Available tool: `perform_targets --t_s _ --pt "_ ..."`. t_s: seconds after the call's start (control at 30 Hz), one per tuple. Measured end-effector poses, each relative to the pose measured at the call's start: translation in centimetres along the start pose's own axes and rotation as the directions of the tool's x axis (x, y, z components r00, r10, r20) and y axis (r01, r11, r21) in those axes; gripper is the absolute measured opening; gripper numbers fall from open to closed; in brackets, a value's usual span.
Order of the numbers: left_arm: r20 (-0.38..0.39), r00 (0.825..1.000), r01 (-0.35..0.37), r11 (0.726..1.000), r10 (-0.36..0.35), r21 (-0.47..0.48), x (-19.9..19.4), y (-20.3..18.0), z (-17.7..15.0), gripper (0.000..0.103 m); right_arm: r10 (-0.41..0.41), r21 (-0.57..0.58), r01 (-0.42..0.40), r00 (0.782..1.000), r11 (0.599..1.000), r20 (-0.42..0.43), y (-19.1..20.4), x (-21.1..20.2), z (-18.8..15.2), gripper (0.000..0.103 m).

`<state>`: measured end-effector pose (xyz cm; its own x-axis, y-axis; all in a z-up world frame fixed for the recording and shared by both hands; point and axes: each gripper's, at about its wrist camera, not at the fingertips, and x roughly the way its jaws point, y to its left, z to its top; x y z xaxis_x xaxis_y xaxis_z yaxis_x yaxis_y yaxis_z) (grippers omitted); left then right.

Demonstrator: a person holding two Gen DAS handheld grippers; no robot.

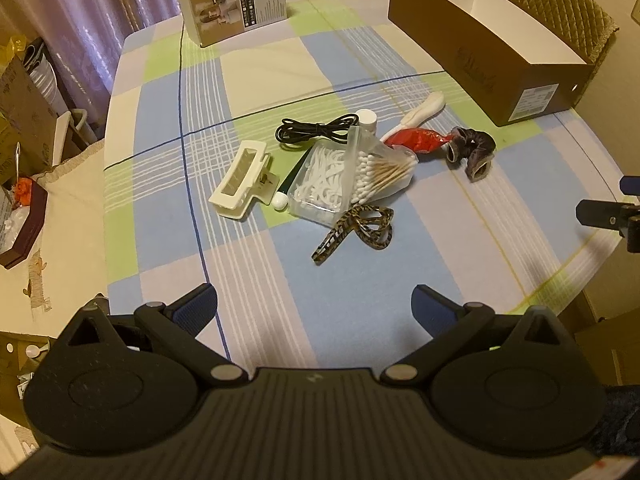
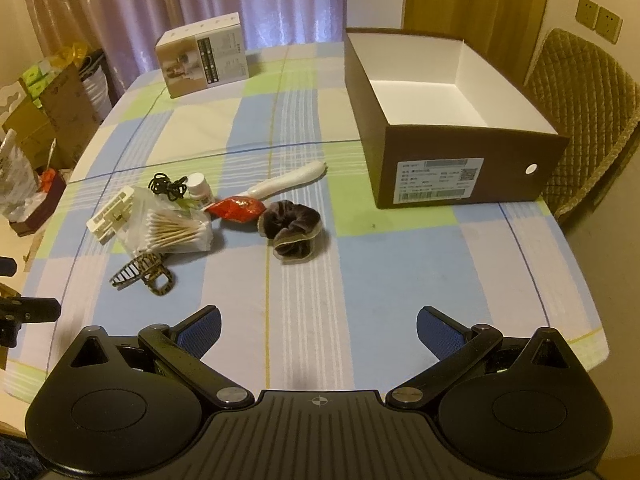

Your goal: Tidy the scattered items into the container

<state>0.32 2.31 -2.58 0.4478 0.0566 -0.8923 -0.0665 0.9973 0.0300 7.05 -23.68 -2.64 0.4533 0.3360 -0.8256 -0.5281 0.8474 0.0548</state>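
Both pairs of our fingers gape empty, and the right gripper [image 2: 318,332] sits nearer the dark scrunchie [image 2: 291,228], ahead and slightly left, with the open shoebox [image 2: 472,160] farther right, while the left gripper [image 1: 314,312] faces the pile.

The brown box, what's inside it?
Nothing that shows. In the right wrist view the brown box is open, with bare white walls and floor. Its near wall hides the closest strip of floor, so something small there cannot be ruled out.
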Motion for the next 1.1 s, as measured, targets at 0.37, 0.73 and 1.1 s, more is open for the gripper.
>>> perform_targets --t_s 0.37,0.73,1.1 --pt "0.021 0.999 0.037 0.999 -0.037 0.022 1.1 -0.3 0.7 0.102 0.053 0.013 -0.053 0.999 0.998 -0.001 -0.4 1.4 0.6 0.101" --pt "0.063 0.997 0.043 0.999 -0.045 0.028 2.2 -0.1 2.0 0.102 0.107 0.005 -0.107 0.994 0.994 0.006 -1.0 3.3 1.6 0.101" --pt "0.104 0.993 0.057 0.997 -0.062 0.054 3.9 -0.7 3.1 0.100 0.147 -0.008 -0.147 0.989 0.989 -0.016 -2.1 6.9 2.6 0.101"
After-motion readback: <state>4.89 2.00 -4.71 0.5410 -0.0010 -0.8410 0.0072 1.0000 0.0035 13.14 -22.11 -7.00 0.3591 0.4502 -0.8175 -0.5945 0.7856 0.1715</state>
